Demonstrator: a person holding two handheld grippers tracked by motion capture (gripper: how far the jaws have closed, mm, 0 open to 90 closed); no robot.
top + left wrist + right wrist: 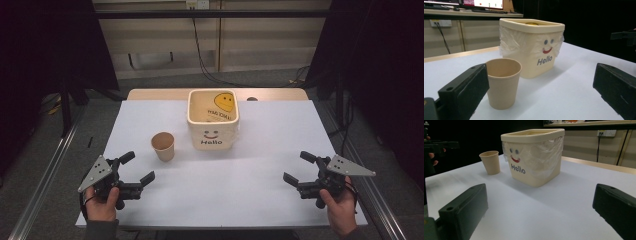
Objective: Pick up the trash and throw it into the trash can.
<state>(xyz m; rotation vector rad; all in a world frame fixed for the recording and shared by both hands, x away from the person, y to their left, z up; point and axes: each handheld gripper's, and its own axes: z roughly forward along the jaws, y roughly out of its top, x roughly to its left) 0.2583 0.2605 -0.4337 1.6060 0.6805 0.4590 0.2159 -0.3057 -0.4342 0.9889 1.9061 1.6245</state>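
Left tool (138, 167) low over the near left of the white bench (215, 195), jaws wide apart, nothing between them. Right tool (299, 167) at the near right, jaws likewise spread and bare. Paper cup (163, 146) upright, just left of the cream "Hello" bin (213, 135), apart from it. Bin lined with clear plastic, at the bench's far middle.

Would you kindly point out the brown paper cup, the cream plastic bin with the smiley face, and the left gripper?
Brown paper cup (163, 148): high view, on its outer wall.
Cream plastic bin with the smiley face (212, 136): high view, on its printed front.
Left gripper (138, 168): high view, midway between its open jaws.
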